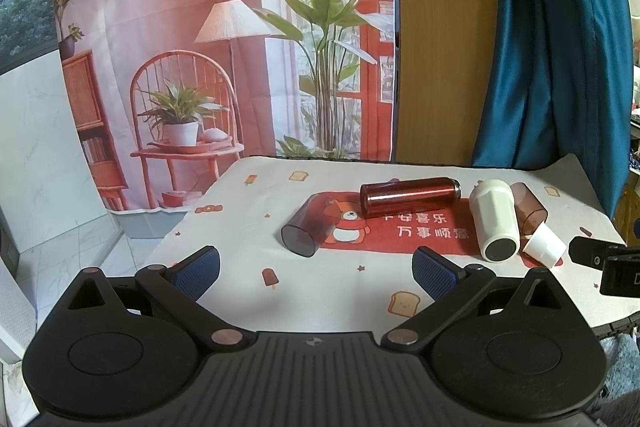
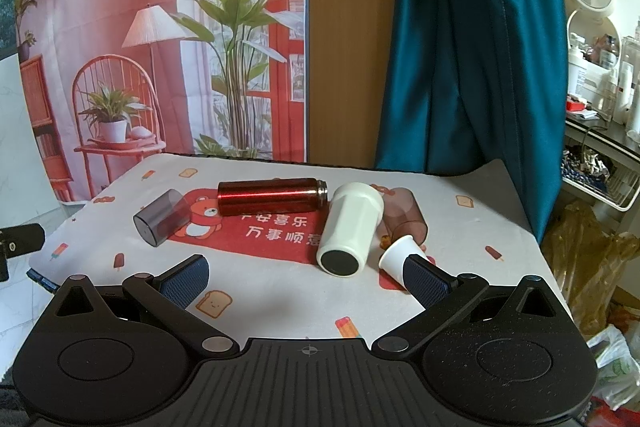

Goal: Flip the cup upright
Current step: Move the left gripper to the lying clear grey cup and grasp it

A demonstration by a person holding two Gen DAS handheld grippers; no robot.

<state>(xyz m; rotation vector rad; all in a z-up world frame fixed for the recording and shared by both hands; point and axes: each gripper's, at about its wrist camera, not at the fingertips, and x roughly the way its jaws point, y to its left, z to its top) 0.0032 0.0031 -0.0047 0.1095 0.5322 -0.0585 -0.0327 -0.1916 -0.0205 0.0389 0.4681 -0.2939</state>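
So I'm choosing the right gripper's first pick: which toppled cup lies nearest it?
The small white paper cup, right beside one blue pad. The other cups all lie farther back.

Near strip of the bench (image 2: 280, 311) is bare cloth, so I can bring either gripper in low from the front. All five vessels lie on their sides. Grey cup (image 2: 162, 213) sits alone on the left, with free room around it. Red flask (image 2: 272, 195) lies crosswise behind the middle. Right side is tight: white tumbler (image 2: 348, 231), small paper cup (image 2: 398, 259) and brown cup (image 2: 406, 214) crowd together, and the curtain (image 2: 460, 47) hangs just behind.
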